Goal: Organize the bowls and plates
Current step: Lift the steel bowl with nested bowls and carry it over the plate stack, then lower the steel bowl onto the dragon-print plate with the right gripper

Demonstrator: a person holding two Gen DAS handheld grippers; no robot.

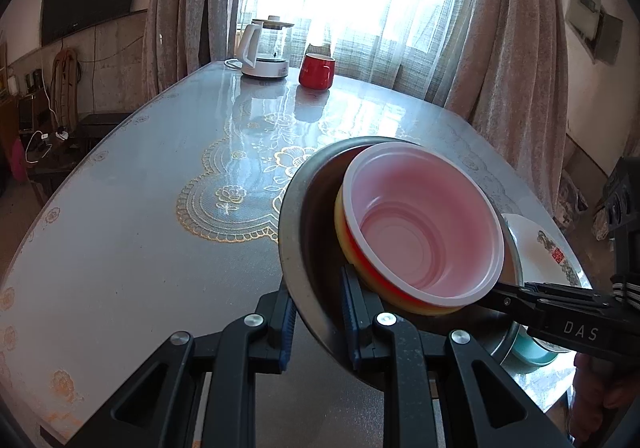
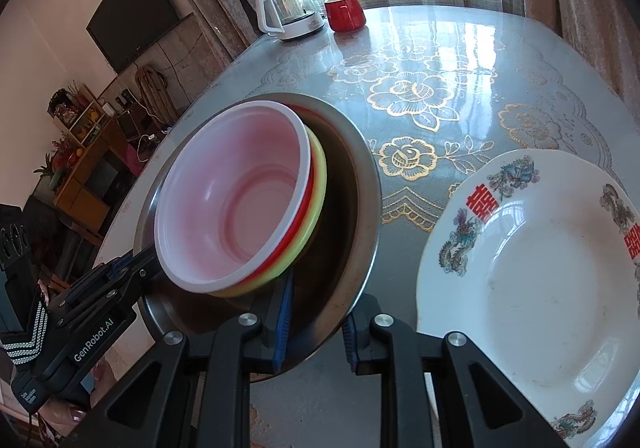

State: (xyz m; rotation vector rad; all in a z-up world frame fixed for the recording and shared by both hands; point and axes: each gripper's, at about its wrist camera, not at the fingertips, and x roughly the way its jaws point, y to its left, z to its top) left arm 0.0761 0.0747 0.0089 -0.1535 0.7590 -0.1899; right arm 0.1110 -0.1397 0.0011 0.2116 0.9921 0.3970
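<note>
Steel shows at the rim of the metal bowl [image 1: 304, 232], and both pairs of tongs pinch it from opposite sides. At the left side, the left tongs [image 1: 318, 322] have one blue-padded finger outside the bowl's wall and one inside, closed on the rim. Nested inside the metal bowl is a stack of plastic bowls: a white-rimmed pink bowl [image 1: 424, 224] on top, with a red bowl's rim [image 2: 307, 196] and a yellow-green one [image 2: 320, 187] showing beneath it. The stack leans toward one side of the metal bowl. The bowl sits tilted; whether it touches the table [image 1: 140, 207] I cannot tell. Across the bowl, the right tongs [image 2: 316, 322] grip the opposite rim in the same way, one finger inside and one outside. Farther right on the table lies a white plate [image 2: 532, 288] with red characters and dragon motifs, just beside the metal bowl. At the far end of the table stand a white kettle [image 1: 262, 47] and a red mug [image 1: 317, 71], near the curtained window.
</note>
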